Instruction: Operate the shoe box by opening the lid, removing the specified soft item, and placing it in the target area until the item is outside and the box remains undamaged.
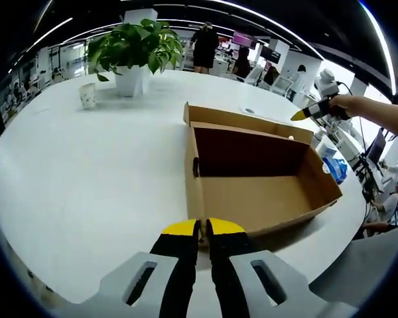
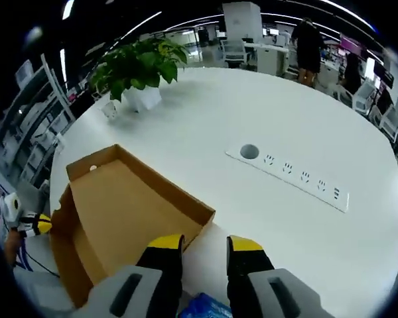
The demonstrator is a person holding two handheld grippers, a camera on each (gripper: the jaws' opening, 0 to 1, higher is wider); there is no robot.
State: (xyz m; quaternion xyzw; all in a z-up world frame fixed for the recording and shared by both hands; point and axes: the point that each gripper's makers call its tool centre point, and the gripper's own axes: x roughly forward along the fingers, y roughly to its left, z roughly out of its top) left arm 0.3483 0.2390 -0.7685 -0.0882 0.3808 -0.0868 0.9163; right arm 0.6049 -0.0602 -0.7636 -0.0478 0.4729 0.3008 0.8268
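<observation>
Starting at the jaws: the left gripper (image 1: 200,228) has its yellow-tipped black jaws pressed together with nothing between them, low in the left gripper view, just short of the near wall of the open brown cardboard shoe box (image 1: 255,199). The right gripper (image 2: 205,246) has its jaws spread with bare table in the gap, at the bottom of the right gripper view, just past a corner of the shoe box (image 2: 123,205). It also appears at the right edge of the left gripper view, held by a person's hand (image 1: 341,105) above the far side of the box.

A crumpled blue soft-looking item (image 2: 205,308) peeks in at the very bottom edge of the right gripper view, beneath the jaws; it is likely the same blue thing lying on the table just beside the box's right end in the left gripper view (image 1: 336,169). If that is the specified item, it is already outside, and the box interior looks empty and undamaged, lid open.

For a clean finish, I would keep both grippers clear of the thin cardboard walls and confirm the blue item rests fully on the round white table (image 1: 86,179). A potted green plant (image 1: 136,43) and a small white cup (image 1: 87,95) sit at upper left, and a white strip of power sockets (image 2: 298,177) lies right of centre.
</observation>
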